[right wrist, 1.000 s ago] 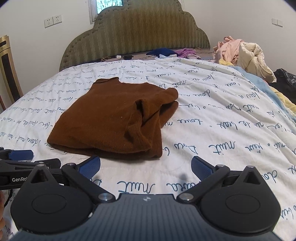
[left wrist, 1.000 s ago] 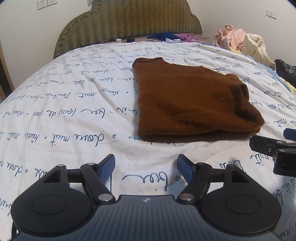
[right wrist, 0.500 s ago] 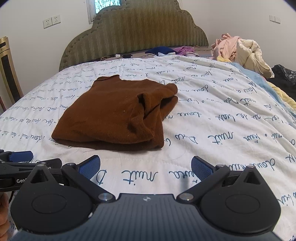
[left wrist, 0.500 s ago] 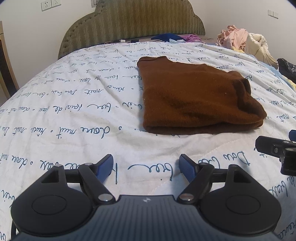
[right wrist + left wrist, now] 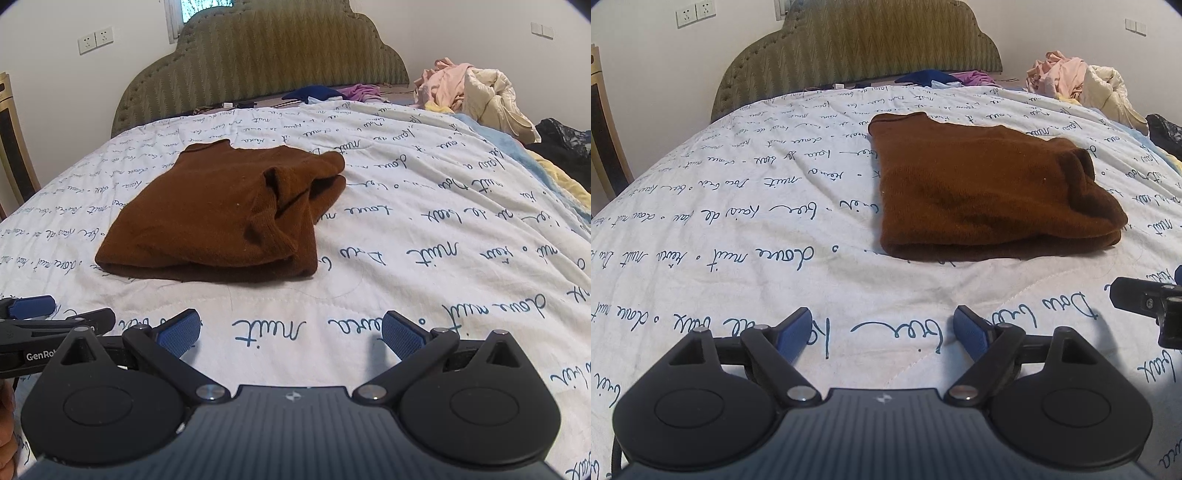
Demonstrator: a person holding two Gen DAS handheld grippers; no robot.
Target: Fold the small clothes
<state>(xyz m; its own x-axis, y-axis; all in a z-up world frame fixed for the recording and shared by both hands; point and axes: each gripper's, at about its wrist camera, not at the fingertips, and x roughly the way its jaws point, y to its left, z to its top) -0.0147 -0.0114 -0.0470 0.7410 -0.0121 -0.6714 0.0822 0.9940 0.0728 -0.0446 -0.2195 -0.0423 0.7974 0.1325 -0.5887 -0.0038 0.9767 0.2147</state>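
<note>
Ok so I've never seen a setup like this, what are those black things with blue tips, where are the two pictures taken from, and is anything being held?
These are handheld two-finger grippers, one in each of a person's hands, each carrying its own camera looking forward along its fingers. One picture comes from the left gripper, whose jaws are opening with nothing between them; the other from the right gripper, open and empty. Ahead of both lies a folded brown garment on a white bedspread printed with blue handwriting. A pile of clothes sits at the far side. Nothing is held.

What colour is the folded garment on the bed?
Brown; the garment shows best in the right wrist view.
</note>
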